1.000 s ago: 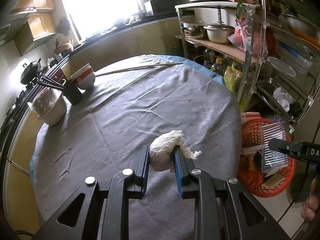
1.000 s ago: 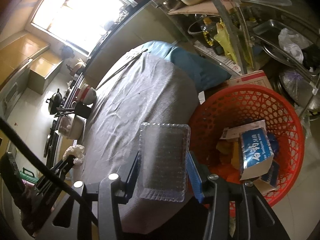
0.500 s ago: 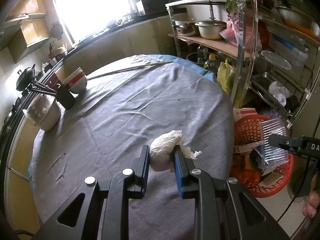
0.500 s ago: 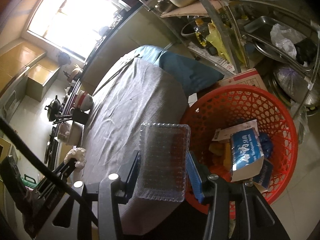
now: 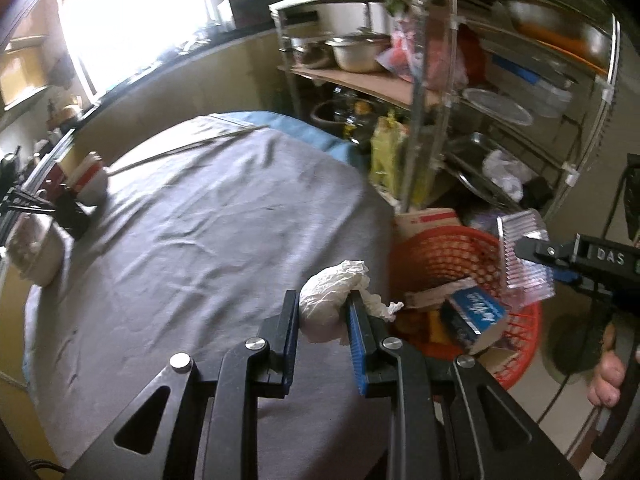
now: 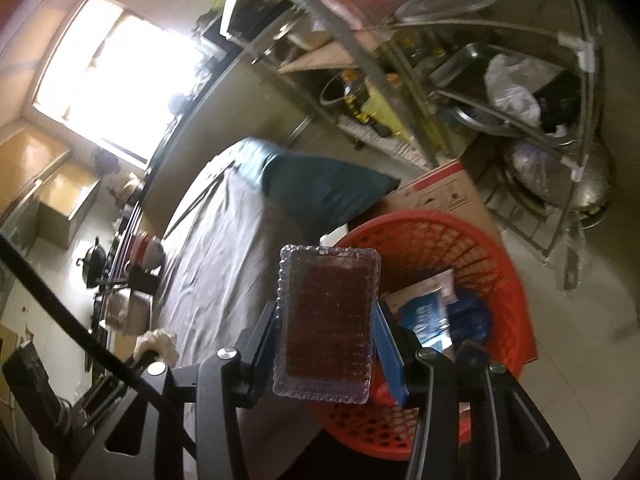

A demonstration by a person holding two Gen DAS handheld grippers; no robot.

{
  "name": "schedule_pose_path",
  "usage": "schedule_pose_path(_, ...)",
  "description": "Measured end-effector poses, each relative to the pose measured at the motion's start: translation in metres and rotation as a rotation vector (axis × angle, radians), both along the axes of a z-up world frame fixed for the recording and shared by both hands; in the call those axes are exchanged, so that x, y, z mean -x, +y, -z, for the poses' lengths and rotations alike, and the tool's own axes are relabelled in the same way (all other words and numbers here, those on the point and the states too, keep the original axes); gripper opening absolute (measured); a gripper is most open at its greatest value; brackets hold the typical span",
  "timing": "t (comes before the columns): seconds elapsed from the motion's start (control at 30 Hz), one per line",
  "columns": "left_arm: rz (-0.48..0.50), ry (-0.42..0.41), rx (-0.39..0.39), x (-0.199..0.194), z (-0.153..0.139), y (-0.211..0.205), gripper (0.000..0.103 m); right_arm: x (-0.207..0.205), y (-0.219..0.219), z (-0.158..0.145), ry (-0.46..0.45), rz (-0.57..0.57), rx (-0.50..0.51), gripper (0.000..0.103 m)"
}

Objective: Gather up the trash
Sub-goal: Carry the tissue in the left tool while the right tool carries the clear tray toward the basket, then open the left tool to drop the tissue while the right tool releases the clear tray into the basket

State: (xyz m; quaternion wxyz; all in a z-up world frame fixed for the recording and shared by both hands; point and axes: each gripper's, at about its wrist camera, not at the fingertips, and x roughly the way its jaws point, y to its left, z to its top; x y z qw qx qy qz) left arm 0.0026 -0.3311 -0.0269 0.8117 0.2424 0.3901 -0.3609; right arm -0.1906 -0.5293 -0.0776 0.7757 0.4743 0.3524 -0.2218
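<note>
The left gripper (image 5: 323, 312) clamps one crumpled tissue wad (image 5: 330, 304). The right gripper (image 6: 326, 344) grips one clear plastic tray (image 6: 326, 320) above one red basket (image 6: 496, 264).

Beyond the fingers a grey cloth (image 5: 208, 240) is spread over the desk — bowls (image 5: 90, 182) are stacked at its far left edge. A metal shelf rack (image 5: 440, 92) with a steel pot (image 5: 356, 50) is seen to the far right.

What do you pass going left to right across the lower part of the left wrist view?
White bowl → crumpled tissue in the left gripper → red basket → clear plastic tray → hand.
</note>
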Motion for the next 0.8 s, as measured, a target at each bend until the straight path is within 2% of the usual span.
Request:
schedule_pose_path(0.23, 0.087, 0.075, -0.004, 0.021, 0.014, -0.027, 0.025, 0.012, -0.015, 0.014, 0.02, 0.045, -0.02, 0.049)
schedule_pose_path(0.8, 0.15, 0.037, -0.067, 0.042, 0.03, -0.056, 0.025, 0.022, -0.025, 0.025, 0.008, 0.072, -0.044, 0.049)
